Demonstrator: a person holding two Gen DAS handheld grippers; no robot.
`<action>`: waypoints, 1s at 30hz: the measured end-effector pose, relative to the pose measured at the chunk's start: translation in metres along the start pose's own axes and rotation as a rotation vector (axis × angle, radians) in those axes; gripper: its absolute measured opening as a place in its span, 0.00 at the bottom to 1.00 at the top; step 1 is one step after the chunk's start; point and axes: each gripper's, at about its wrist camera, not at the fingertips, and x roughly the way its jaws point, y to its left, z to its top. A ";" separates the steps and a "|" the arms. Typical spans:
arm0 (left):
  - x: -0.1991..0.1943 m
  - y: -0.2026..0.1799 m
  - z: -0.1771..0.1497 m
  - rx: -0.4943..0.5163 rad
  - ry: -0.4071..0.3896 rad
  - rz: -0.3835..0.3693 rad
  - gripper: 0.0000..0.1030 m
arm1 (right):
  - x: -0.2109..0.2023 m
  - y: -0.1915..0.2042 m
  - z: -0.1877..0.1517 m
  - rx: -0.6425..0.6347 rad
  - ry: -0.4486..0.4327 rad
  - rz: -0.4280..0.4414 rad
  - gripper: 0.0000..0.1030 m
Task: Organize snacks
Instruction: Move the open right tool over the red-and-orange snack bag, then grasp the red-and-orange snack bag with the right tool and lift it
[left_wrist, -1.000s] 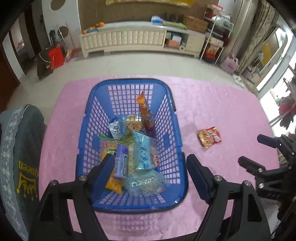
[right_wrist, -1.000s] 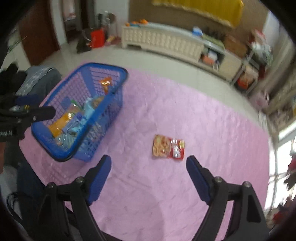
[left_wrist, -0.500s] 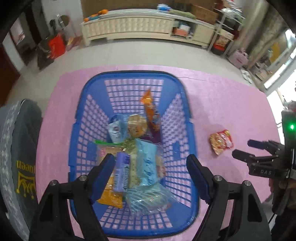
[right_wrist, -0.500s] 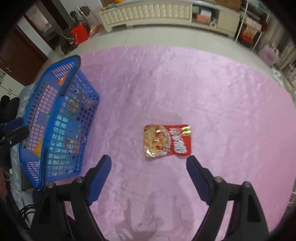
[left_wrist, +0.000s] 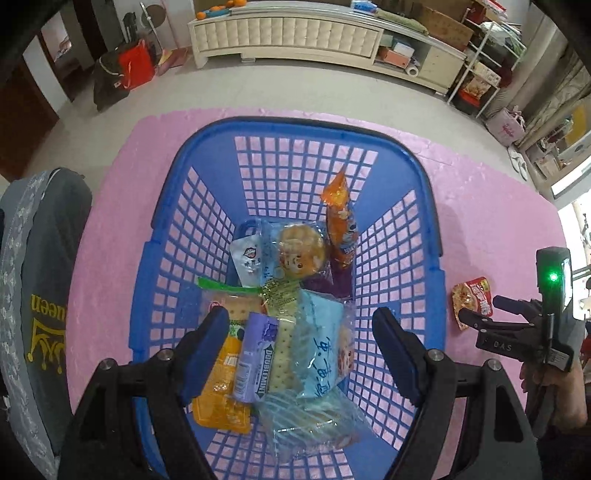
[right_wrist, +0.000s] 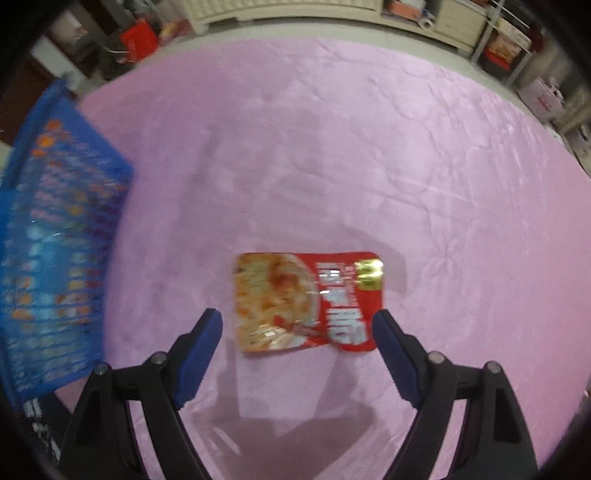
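A blue plastic basket sits on the pink tablecloth and holds several snack packets, among them a purple gum pack, a light blue packet and an orange stick packet. My left gripper is open and empty, hovering over the basket's near end. A red snack packet lies flat on the cloth to the right of the basket; it also shows in the left wrist view. My right gripper is open, its fingers on either side of the packet's near edge, just above it.
The pink cloth covers the table. The basket stands left of the red packet. A grey chair back is at the table's left edge. A white cabinet and shelves stand across the floor.
My right gripper has moved down and forward over the red packet, which now lies between its fingers. My left gripper has moved lower and closer over the basket. Both stayed open.
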 end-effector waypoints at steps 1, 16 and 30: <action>0.001 0.001 0.002 -0.007 -0.002 0.004 0.76 | 0.004 -0.002 0.001 0.006 0.000 -0.007 0.84; 0.004 -0.003 0.003 0.045 -0.026 0.022 0.76 | 0.006 0.032 -0.015 -0.187 -0.056 -0.051 0.65; -0.024 -0.001 -0.018 0.037 -0.079 -0.008 0.76 | -0.026 0.058 -0.070 -0.249 -0.097 -0.015 0.10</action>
